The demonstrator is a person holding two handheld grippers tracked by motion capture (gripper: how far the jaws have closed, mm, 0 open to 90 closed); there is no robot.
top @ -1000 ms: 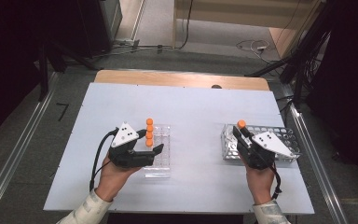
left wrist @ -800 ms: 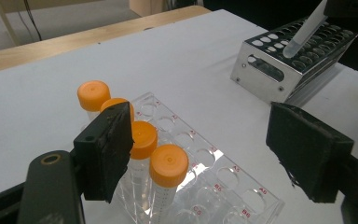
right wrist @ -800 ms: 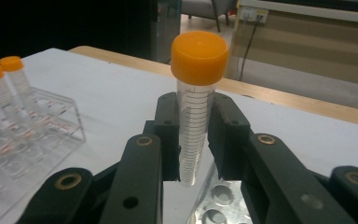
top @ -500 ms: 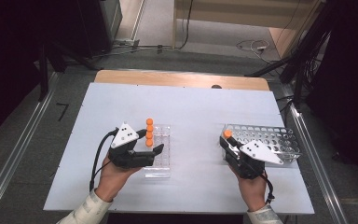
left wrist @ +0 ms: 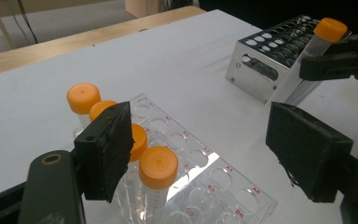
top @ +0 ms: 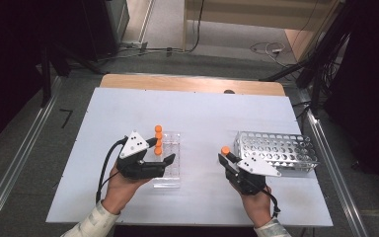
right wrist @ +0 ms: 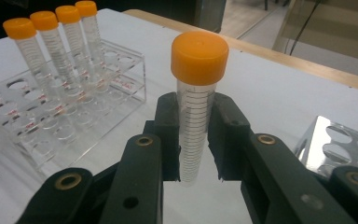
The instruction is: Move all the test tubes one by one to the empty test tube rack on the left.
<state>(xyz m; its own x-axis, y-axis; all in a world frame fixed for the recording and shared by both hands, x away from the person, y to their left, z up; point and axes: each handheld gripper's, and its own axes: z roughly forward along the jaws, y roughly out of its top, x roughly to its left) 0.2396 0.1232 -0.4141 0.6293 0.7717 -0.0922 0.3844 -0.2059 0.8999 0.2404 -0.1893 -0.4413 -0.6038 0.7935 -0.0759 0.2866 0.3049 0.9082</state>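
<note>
My right gripper [top: 228, 160] is shut on a clear tube with an orange cap [top: 225, 150] and holds it upright over the table, just left of the perforated metal rack [top: 276, 150]. In the right gripper view the tube [right wrist: 199, 56] stands between the pads of that gripper [right wrist: 193, 135]. My left gripper [top: 159, 152] is open at the clear plastic rack [top: 171, 174], where several orange-capped tubes [top: 158, 138] stand in a row. In the left gripper view its jaws [left wrist: 205, 140] stand wide apart; the left one is in front of the tubes [left wrist: 157, 165].
The metal rack [left wrist: 261, 60] has many holes, with no tubes seen in them. A bare white tabletop [top: 202, 113] spreads beyond both racks, with a wooden strip [top: 192, 84] at its far edge. Cables and dark equipment stand on the floor beyond.
My right gripper has carried the tube leftward and a little down, from over the metal rack's left end to the table between the racks. The left gripper has stayed put.
</note>
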